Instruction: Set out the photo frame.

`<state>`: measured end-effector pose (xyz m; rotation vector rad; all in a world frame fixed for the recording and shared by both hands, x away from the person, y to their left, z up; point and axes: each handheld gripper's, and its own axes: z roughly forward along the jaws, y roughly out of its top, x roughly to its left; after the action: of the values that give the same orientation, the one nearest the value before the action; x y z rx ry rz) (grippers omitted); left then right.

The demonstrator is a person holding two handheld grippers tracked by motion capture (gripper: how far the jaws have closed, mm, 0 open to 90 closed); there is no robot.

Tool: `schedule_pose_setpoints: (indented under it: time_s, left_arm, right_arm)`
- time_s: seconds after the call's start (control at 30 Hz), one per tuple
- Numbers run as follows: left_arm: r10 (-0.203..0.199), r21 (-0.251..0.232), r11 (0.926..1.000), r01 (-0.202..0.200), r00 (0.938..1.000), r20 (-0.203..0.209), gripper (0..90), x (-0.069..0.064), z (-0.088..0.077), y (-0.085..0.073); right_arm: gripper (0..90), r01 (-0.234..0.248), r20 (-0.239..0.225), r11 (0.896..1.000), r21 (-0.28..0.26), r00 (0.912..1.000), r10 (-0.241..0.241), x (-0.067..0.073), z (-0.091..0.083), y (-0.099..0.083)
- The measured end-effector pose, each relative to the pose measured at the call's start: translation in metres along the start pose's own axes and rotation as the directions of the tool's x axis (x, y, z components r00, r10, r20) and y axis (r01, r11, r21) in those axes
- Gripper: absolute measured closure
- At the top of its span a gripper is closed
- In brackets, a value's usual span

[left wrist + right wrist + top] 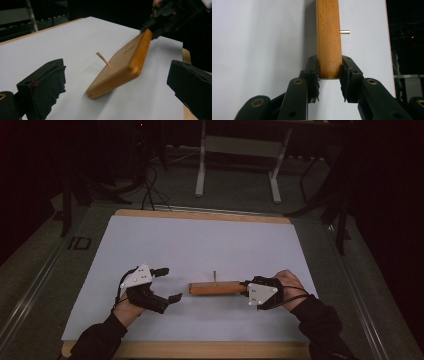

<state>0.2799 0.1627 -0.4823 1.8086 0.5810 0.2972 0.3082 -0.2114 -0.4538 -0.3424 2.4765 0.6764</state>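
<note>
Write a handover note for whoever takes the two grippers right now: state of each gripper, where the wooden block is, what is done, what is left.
Right gripper: shut on one end of the wooden block, jaws pressing both of its faces.
Left gripper: open, holding nothing, just short of the block's free end.
Block: on the white sheet, one corner down in the left gripper view and the gripped end lifted. A thin metal pin sticks out of its broad face.
Done: block gripped and tilted up.
Left: probably bring the left gripper to the free end or the pin; the goal is unclear.
</note>
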Motion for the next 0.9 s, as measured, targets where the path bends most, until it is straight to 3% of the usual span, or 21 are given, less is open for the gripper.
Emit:
schedule_pose_setpoints:
  time_s: [0.27,0.47,0.7,0.9]
  left_arm:
    - [0.012,0.011,0.9999,-0.012,0.9999,0.006,2.2,-0.003,0.005,-0.009]
    - [0.001,0.02,0.9998,-0.001,1.0,0.004,2.2,0.0,0.007,-0.014]
    - [-0.014,0.02,0.9997,0.013,0.9998,0.014,2.2,0.001,0.009,-0.019]
    - [-0.015,0.012,0.9998,0.015,0.9995,0.027,2.2,0.002,0.01,-0.022]
  right_arm:
    - [69.5,-0.063,-0.058,0.998,-0.004,0.9963,0.063,-0.019,0.002,-0.002]
    - [69.0,-0.134,-0.107,0.991,-0.017,0.9854,0.132,-0.035,0.005,-0.006]
    - [67.8,-0.231,-0.132,0.972,-0.037,0.9656,0.224,-0.049,0.011,-0.011]
    - [66.5,-0.307,-0.143,0.951,-0.037,0.9435,0.299,-0.061,0.017,-0.014]
